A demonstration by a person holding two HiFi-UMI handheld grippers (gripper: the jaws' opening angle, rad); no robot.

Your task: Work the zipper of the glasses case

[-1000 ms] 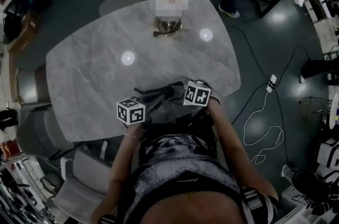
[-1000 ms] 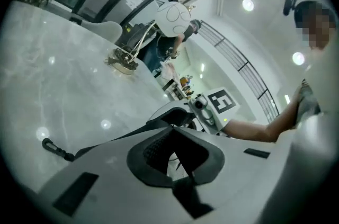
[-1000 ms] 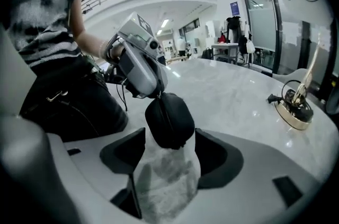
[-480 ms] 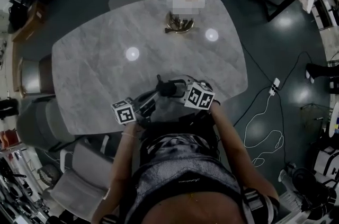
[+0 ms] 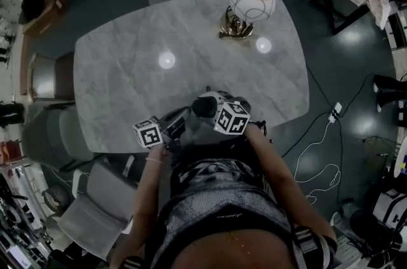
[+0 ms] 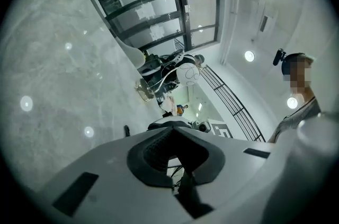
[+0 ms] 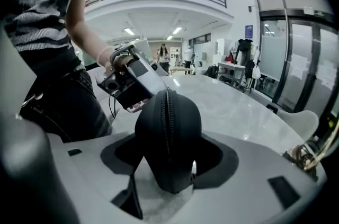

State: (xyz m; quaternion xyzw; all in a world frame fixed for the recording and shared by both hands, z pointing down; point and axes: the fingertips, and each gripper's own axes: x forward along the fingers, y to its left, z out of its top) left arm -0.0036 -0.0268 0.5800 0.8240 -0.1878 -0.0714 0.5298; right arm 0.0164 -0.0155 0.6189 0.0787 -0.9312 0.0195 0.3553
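Since a moment ago, the left gripper has slid back a little from the glasses case. Its jaws are pressed together with nothing in them. The right gripper squeezes the black case tight, holding it over the near edge of the grey table, its zipper running down the middle.

The counter is viewed from steeply above in the head view, with the lamp at 1 o'clock. The left gripper view is aimed low across the counter toward that lamp. The right gripper view, filled closely by the glasses case, is turned toward the left gripper. The counter is shared by all three.
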